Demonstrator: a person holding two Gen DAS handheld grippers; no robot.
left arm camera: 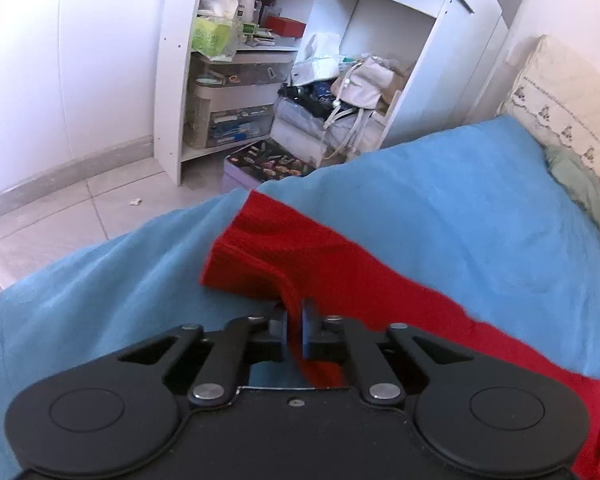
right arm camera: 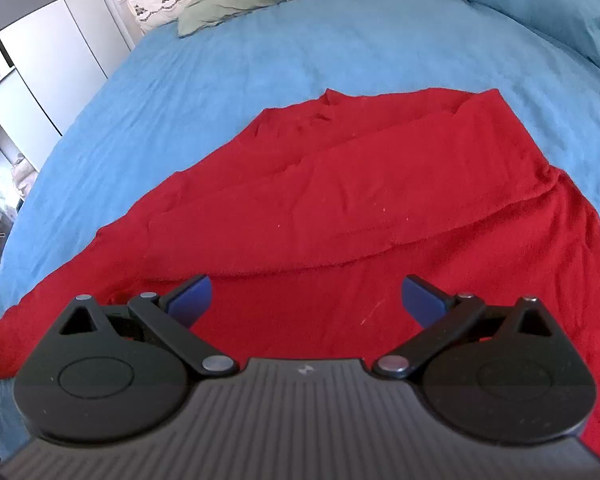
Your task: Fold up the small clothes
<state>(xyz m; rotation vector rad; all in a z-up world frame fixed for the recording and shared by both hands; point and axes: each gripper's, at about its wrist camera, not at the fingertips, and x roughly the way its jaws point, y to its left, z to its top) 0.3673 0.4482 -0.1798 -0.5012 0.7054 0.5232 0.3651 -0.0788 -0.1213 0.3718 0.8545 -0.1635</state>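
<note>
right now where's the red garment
The red garment lies spread on the blue bed sheet, under the open right gripper; the left gripper pinches its edge.

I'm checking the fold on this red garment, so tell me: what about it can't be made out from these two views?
- Left wrist view: the red garment runs off the lower right edge, and the left gripper body hides the pinched part.
- Right wrist view: the near hem is hidden behind the open right gripper; the left end is cut off by the edge.
- Both views: what kind of garment it is; folds cover its shape on the blue bedsheet.
</note>
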